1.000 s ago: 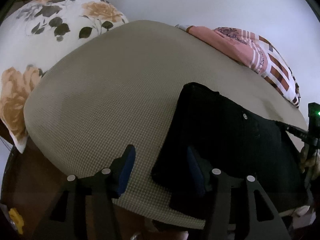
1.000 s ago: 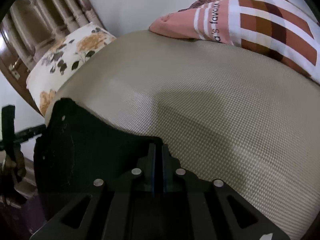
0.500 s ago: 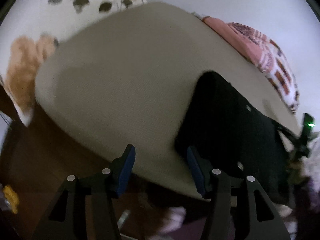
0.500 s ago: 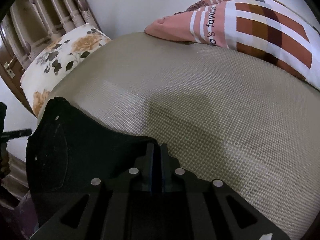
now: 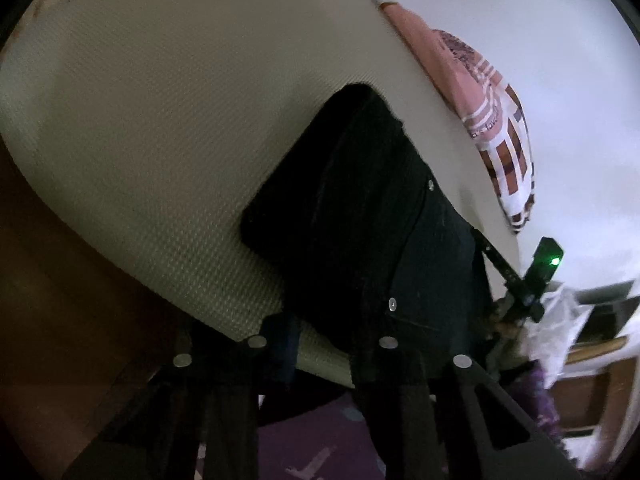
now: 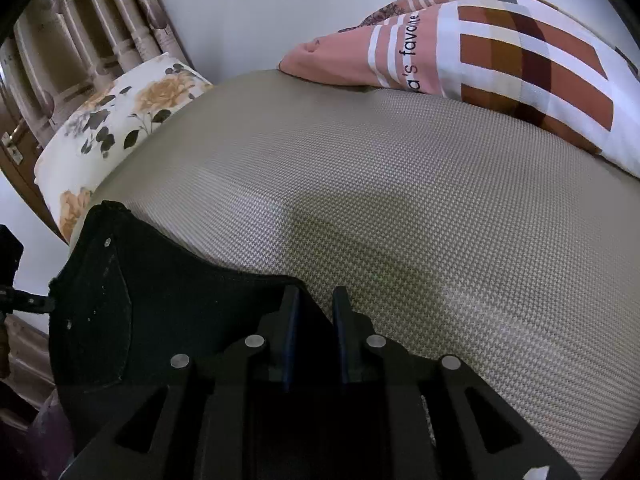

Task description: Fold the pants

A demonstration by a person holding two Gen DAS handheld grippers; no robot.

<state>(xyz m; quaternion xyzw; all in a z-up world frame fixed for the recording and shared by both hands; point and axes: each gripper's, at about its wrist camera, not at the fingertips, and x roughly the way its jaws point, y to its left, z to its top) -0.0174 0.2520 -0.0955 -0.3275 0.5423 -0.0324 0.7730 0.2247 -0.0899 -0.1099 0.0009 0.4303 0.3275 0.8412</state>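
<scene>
Black pants (image 5: 360, 208) lie folded at the near edge of a bed with a beige textured cover (image 5: 180, 120). My left gripper (image 5: 322, 340) hangs over that edge, tilted. Its jaws are closing with a gap still showing, and the cover's rim and the pants' corner lie between them. In the right wrist view the pants (image 6: 160, 300) fill the lower left. My right gripper (image 6: 315, 304) sits at their right-hand edge. Its jaws are opening, a narrow gap shows between the pads, and dark cloth lies in it. The right gripper's body with a green light (image 5: 536, 276) shows beyond the pants.
A floral pillow (image 6: 120, 128) lies at the far left of the bed below a spindled headboard (image 6: 80, 40). A pink and brown striped pillow (image 6: 500, 48) lies against the white wall. The bed's dark wooden frame (image 5: 60, 320) and a purple floor (image 5: 320, 440) show below the edge.
The left gripper has rolled and tipped down toward the bed's edge, and its jaws have narrowed. The right gripper's jaws, shut on the pants before, have parted a little; that hand stayed put.
</scene>
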